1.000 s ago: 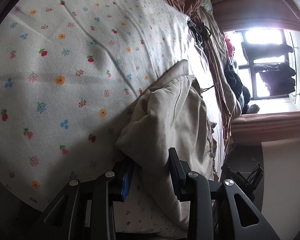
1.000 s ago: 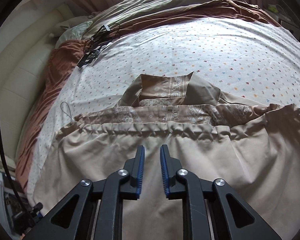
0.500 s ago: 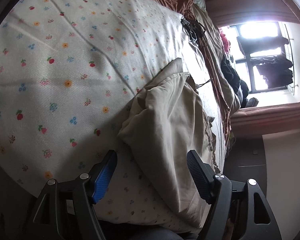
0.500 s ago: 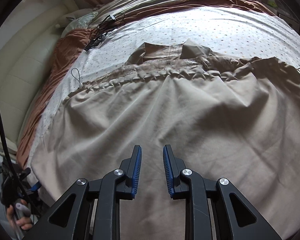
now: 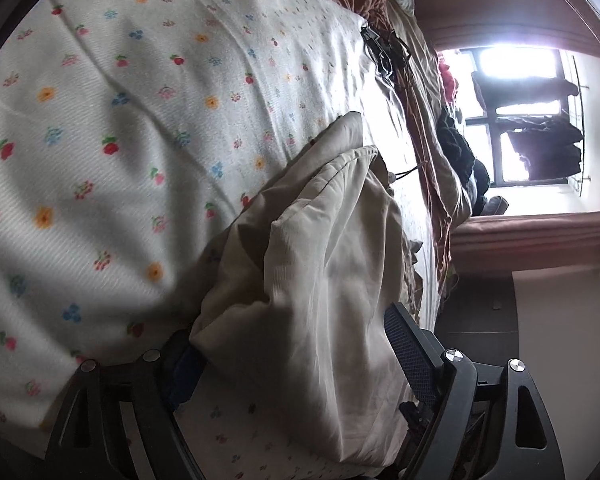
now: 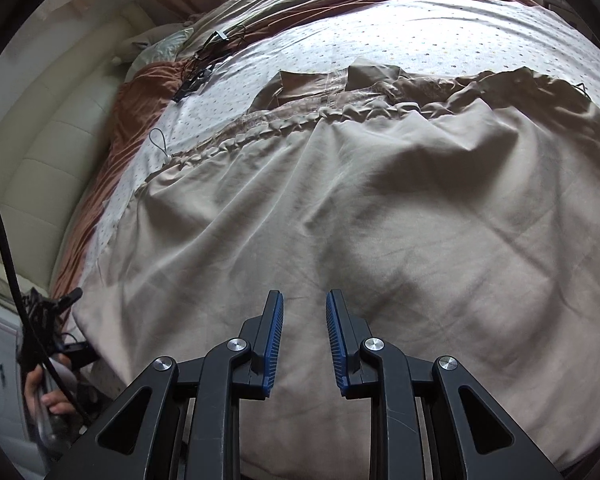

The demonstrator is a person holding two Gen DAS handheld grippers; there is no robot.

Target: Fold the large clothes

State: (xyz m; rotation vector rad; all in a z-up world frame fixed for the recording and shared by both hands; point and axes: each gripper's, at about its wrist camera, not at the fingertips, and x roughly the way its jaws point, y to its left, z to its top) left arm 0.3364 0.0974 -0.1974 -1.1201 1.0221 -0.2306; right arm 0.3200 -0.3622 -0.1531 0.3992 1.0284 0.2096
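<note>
Two tools work one garment (image 6: 380,216), a large beige piece with a gathered waist band, spread over the flowered sheet (image 6: 440,36) of the bed and reaching down to the near edge. The left tool (image 5: 296,356) has its jaws wide apart, straddling a bunched fold of the cloth at the garment's side edge; the cloth lies between the pads without being pinched. The right tool (image 6: 303,338) hovers low over the flat middle of the garment, jaws apart by a narrow gap, with nothing between them.

By my reading the step in hand is taking hold of the side for a fold across. To do it well, the left tool should close on the whole bunch, catching both layers near the hem and not just the top skin, or the under layer will drag and crease. The right tool should take the same side further along, near the waist band (image 6: 260,132), so the edge lifts as one straight line. Carry it over low and level, then lay it down flat. The drawcord (image 6: 160,144) lies loose on the sheet and is best tucked inside.
</note>
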